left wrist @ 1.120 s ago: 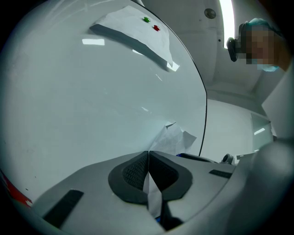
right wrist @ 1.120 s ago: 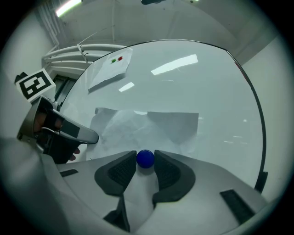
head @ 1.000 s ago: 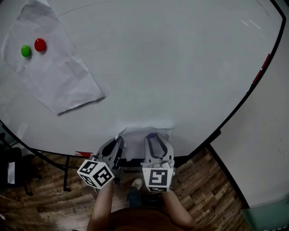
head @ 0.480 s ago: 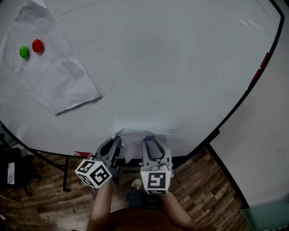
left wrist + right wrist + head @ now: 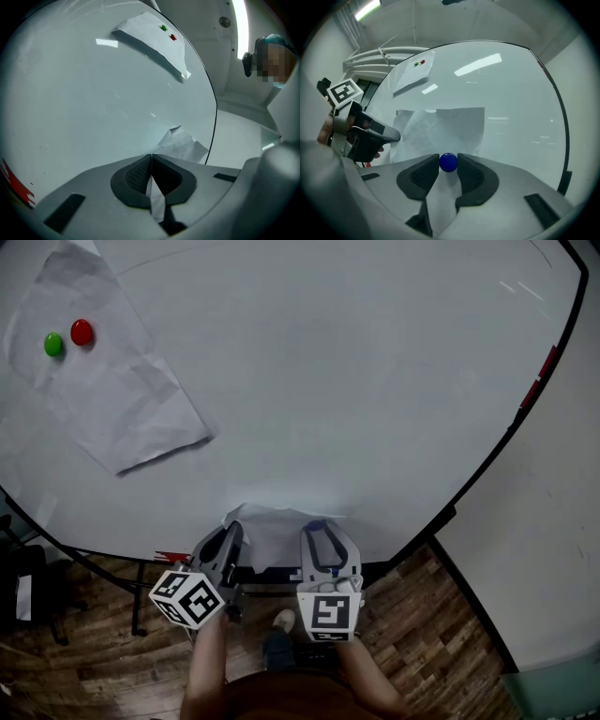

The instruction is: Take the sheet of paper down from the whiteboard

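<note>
A creased white sheet (image 5: 277, 524) hangs low on the whiteboard (image 5: 356, 381). My left gripper (image 5: 231, 532) is shut on the sheet's left edge; in the left gripper view the paper (image 5: 182, 145) runs pinched between the closed pads (image 5: 137, 176). My right gripper (image 5: 317, 527) is shut on a blue round magnet (image 5: 448, 162) that sits on the sheet (image 5: 440, 127); both pads touch it. In the right gripper view, the left gripper (image 5: 396, 136) shows at the sheet's left side.
A second crumpled sheet (image 5: 112, 395) is pinned at the board's upper left by a green magnet (image 5: 53, 344) and a red magnet (image 5: 82, 332). The board's black frame (image 5: 487, 474) curves down the right. Wooden floor (image 5: 422, 643) lies below. A person (image 5: 276, 61) stands beyond the board.
My left gripper has shifted slightly left with the sheet's edge, and the sheet's top bulges off the board a little more. The right gripper has stayed put on the blue magnet.
</note>
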`<state>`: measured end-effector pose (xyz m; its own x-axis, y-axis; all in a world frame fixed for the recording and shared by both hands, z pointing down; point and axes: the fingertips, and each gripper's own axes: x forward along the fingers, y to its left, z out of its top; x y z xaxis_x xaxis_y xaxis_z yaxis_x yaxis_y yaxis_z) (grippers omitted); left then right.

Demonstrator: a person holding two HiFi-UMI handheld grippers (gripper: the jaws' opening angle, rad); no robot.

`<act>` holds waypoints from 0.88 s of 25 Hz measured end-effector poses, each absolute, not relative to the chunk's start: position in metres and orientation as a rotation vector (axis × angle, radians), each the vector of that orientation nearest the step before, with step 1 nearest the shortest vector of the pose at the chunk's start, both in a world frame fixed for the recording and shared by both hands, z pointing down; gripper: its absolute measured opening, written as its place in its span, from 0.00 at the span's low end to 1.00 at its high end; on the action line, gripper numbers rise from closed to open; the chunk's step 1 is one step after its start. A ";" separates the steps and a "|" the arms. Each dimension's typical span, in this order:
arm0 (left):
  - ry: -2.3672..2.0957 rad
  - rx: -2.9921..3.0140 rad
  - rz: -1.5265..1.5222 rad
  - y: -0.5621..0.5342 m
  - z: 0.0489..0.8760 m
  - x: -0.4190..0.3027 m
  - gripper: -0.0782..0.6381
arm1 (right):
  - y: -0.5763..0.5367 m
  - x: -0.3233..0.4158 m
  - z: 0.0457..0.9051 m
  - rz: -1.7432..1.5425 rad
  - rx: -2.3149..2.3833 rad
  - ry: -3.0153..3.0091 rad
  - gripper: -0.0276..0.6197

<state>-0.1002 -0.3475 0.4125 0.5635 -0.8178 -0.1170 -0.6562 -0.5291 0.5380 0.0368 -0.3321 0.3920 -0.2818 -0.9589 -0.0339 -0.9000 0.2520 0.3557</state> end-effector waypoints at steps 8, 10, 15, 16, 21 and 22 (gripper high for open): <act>-1.233 2.345 -0.494 -0.341 0.418 -0.118 0.14 | -0.327 0.036 0.392 -0.444 1.765 -2.336 0.25; -1.246 2.336 -0.497 -0.340 0.416 -0.124 0.14 | -0.327 0.033 0.392 -0.445 1.765 -2.337 0.25; -1.265 2.323 -0.505 -0.340 0.415 -0.134 0.14 | -0.327 0.028 0.391 -0.452 1.759 -2.343 0.25; -1.269 2.320 -0.507 -0.340 0.415 -0.136 0.14 | -0.327 0.027 0.390 -0.453 1.760 -2.342 0.25; -1.294 2.303 -0.518 -0.340 0.415 -0.148 0.14 | -0.328 0.026 0.387 -0.455 1.767 -2.341 0.25; -1.298 2.300 -0.519 -0.340 0.415 -0.150 0.14 | -0.328 0.026 0.387 -0.455 1.768 -2.341 0.25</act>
<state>-0.1498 -0.3397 0.4154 0.4876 -0.8670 -0.1029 -0.6991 -0.4584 0.5488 0.0260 -0.3280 0.3869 -0.2806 -0.9587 -0.0457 -0.9059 0.2488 0.3426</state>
